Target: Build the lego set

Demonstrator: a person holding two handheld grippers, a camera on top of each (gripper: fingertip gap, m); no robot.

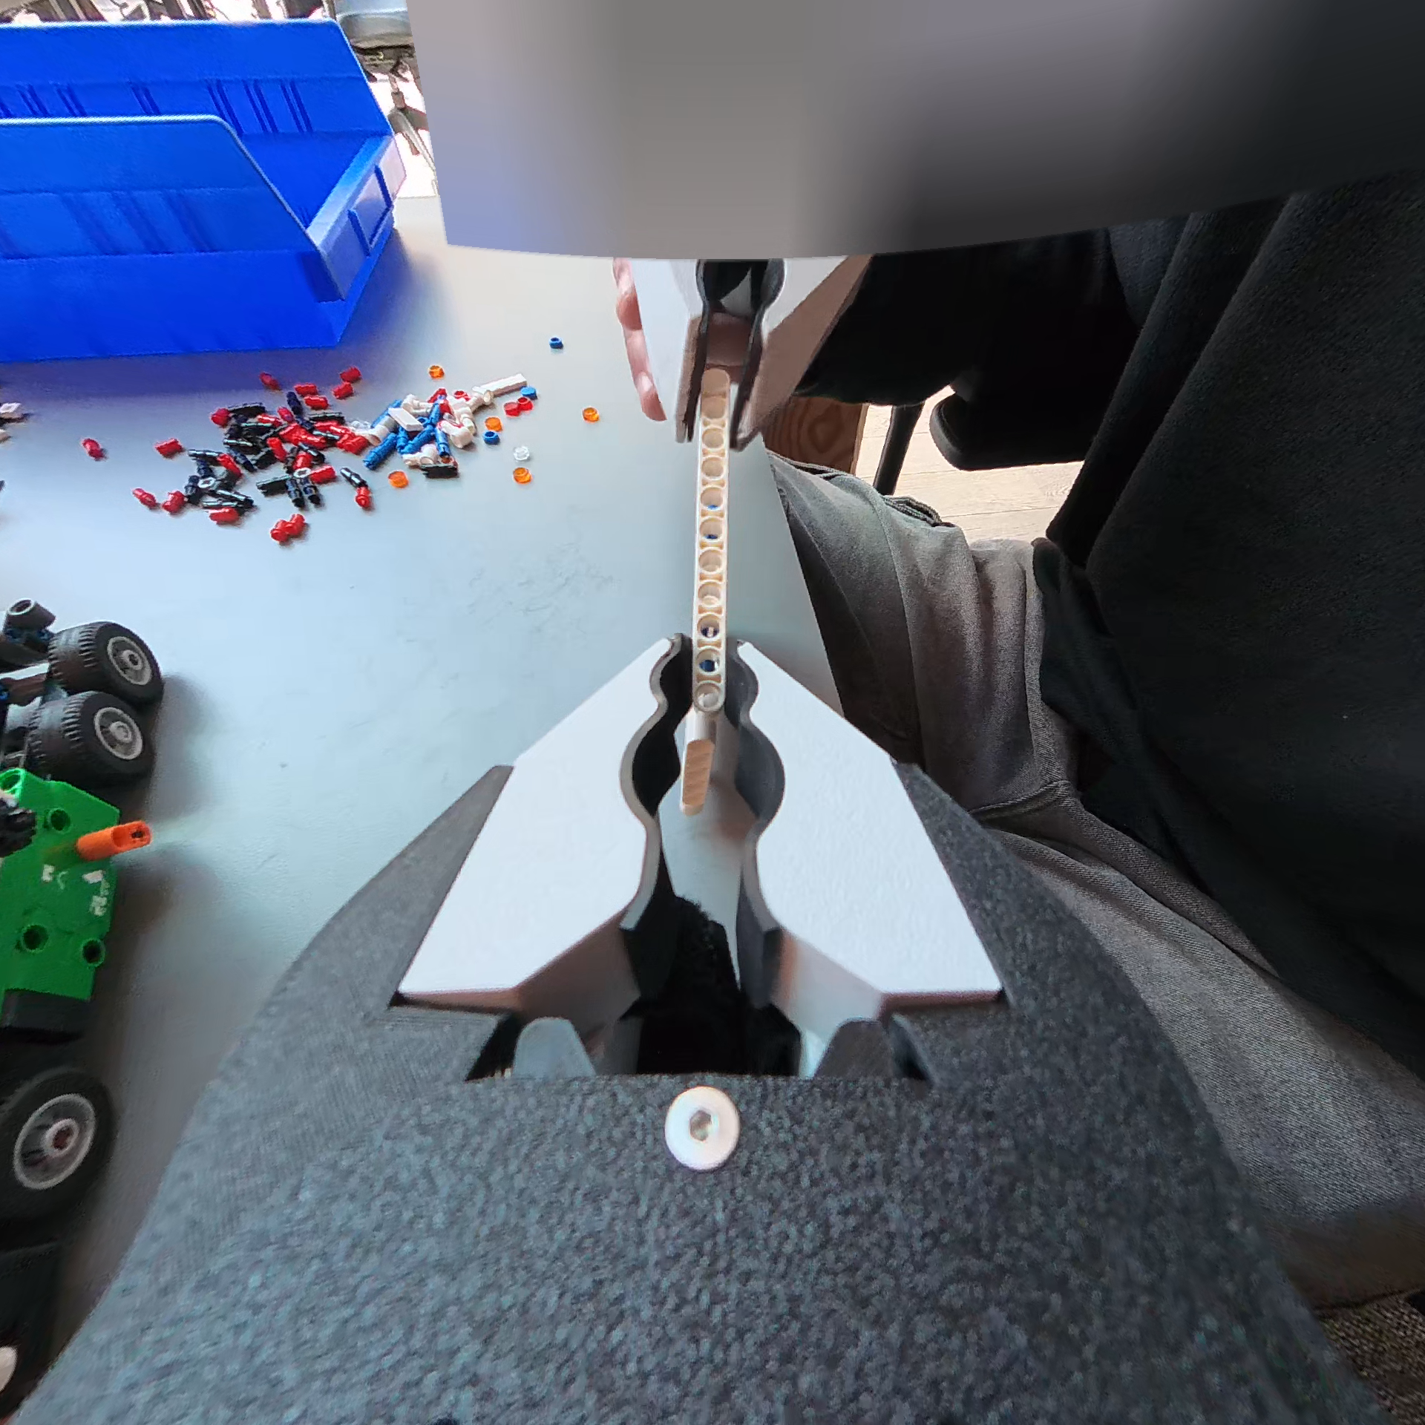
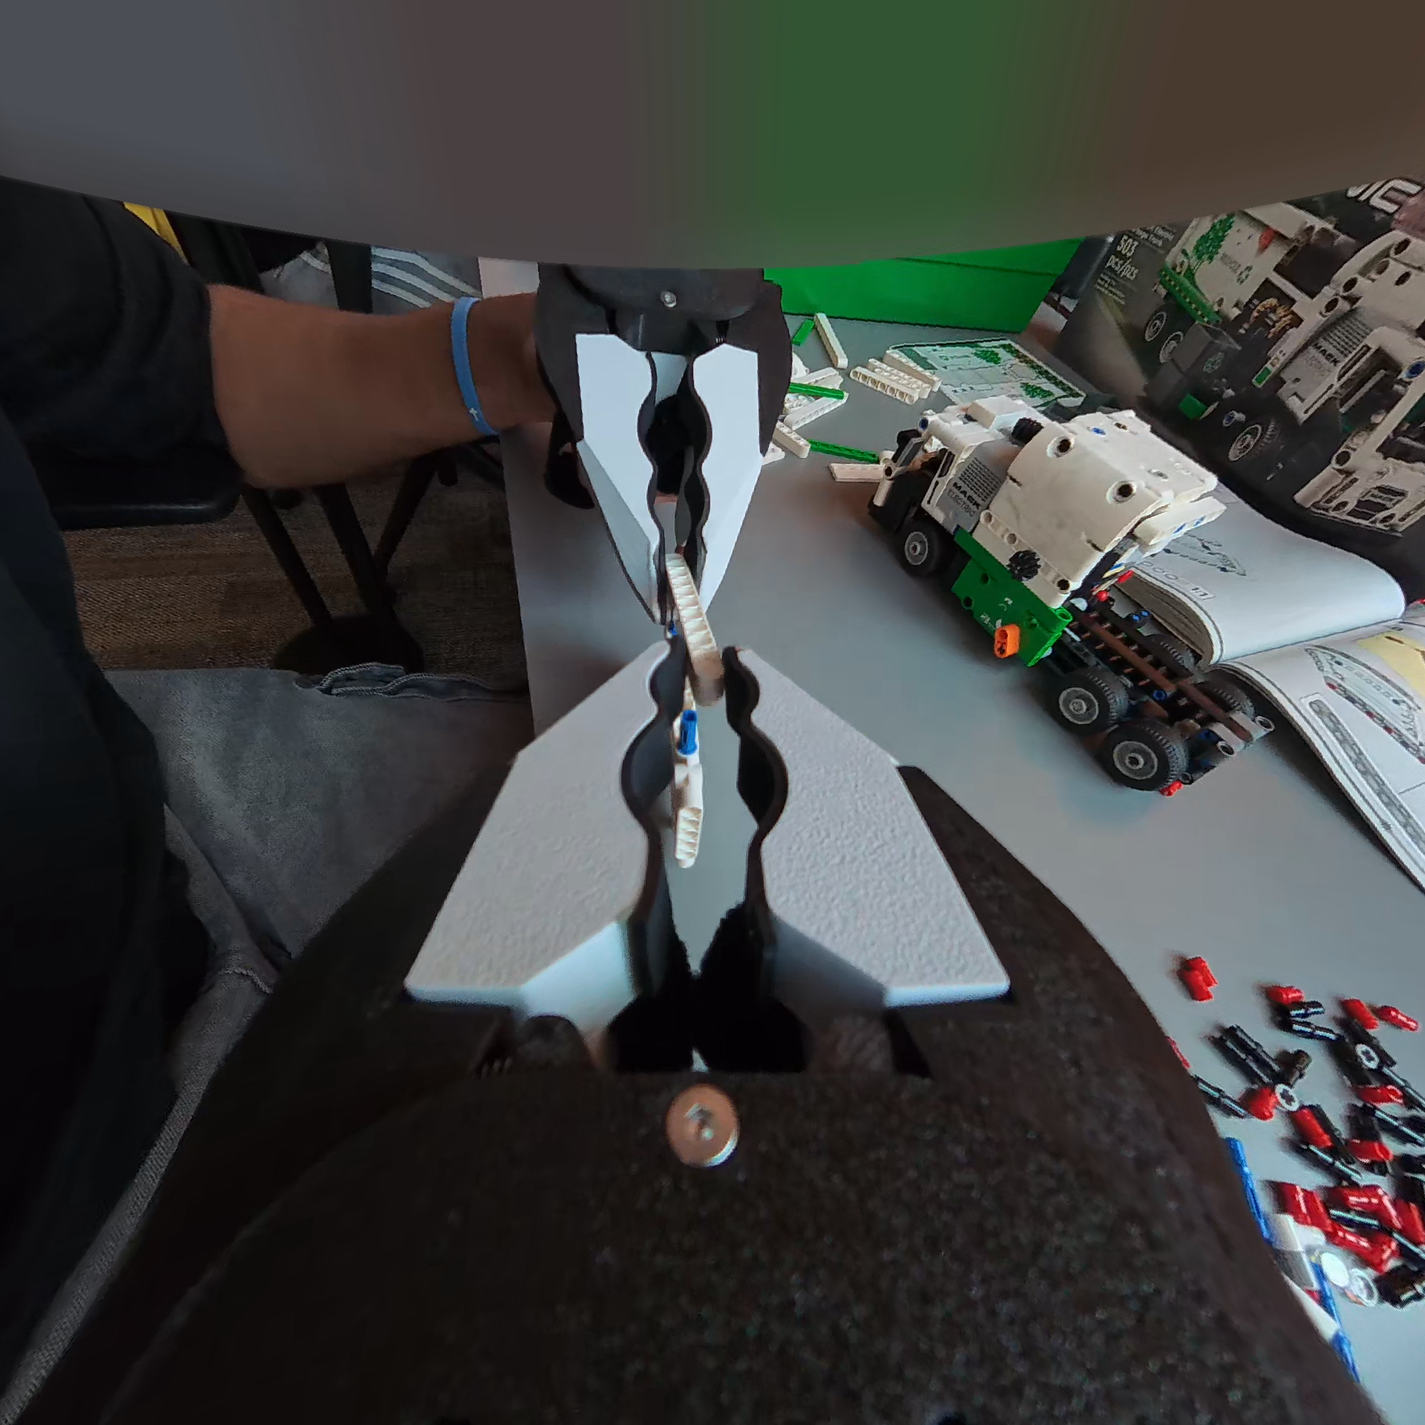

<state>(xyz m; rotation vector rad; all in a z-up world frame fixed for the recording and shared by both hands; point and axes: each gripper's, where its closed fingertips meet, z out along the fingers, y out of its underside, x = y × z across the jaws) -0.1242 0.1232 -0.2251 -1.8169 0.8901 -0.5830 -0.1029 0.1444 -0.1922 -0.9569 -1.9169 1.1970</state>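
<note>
A pale grey tabletop [image 1: 385, 617] carried a scatter of small red, black and blue connector pins [image 1: 308, 447], a blue plastic bin [image 1: 193, 193] and a part-built white-and-green lego truck [image 2: 1064, 540]. Off its near edge, a long white perforated lego beam [image 1: 711, 540] hung in the air, its long axis running straight from the left gripper [image 1: 705, 678] to the right gripper [image 1: 721, 409]. Each was clamped narrowly on one end, tips facing. A shorter white piece with a blue pin [image 2: 686, 732] sat between the right gripper's fingers.
</note>
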